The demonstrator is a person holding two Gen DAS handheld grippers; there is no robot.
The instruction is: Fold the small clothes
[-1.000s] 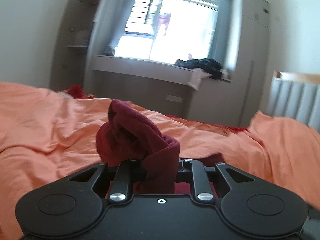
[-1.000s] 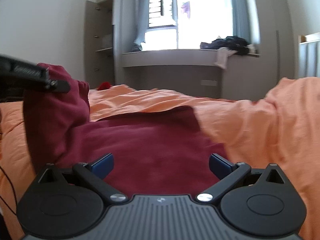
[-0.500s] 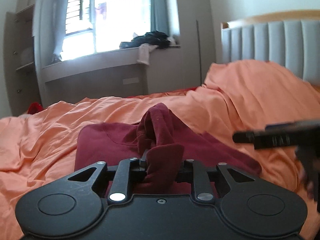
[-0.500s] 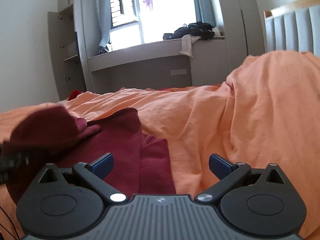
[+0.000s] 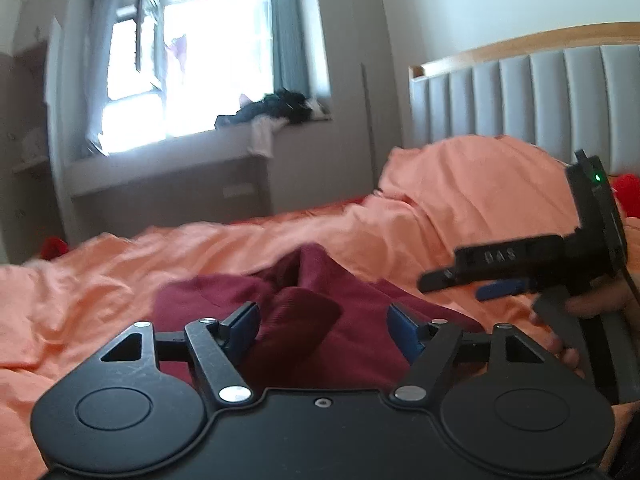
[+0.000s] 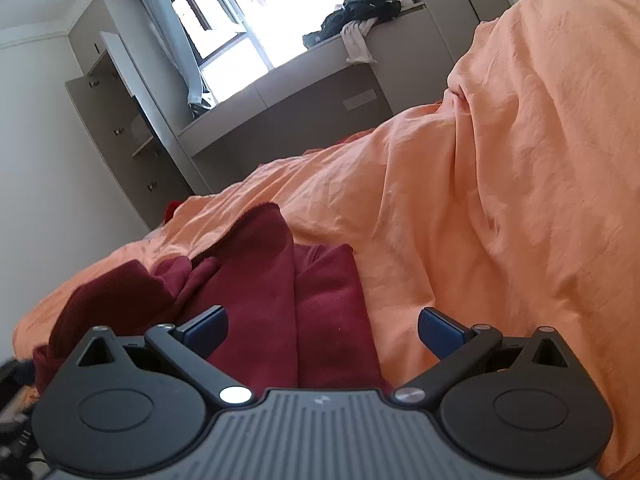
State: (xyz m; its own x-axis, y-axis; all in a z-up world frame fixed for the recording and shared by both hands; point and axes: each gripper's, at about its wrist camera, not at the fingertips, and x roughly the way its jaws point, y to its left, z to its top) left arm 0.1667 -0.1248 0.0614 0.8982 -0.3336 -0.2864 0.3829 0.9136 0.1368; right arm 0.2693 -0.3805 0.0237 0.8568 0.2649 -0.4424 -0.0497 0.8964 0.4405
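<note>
A dark red garment (image 5: 352, 320) lies partly folded on the orange bed cover (image 5: 100, 280). My left gripper (image 5: 322, 330) is open just above it, with a bunched red sleeve (image 5: 304, 312) lying loose between the jaws. The right gripper shows at the right of the left wrist view (image 5: 472, 280), held in a hand. In the right wrist view the right gripper (image 6: 322, 328) is open and empty above the garment (image 6: 280, 292), whose folded edge runs down the middle.
The orange cover rises in a high mound (image 6: 540, 160) to the right. A grey padded headboard (image 5: 540, 92) stands behind. A window ledge with dark clothes (image 5: 276, 112) and a cabinet (image 6: 120, 128) stand beyond the bed. A small red object (image 5: 54, 246) lies far left.
My left gripper has opened and let go of the red sleeve, which has dropped onto the garment. The right gripper has tilted and swung to the right.
</note>
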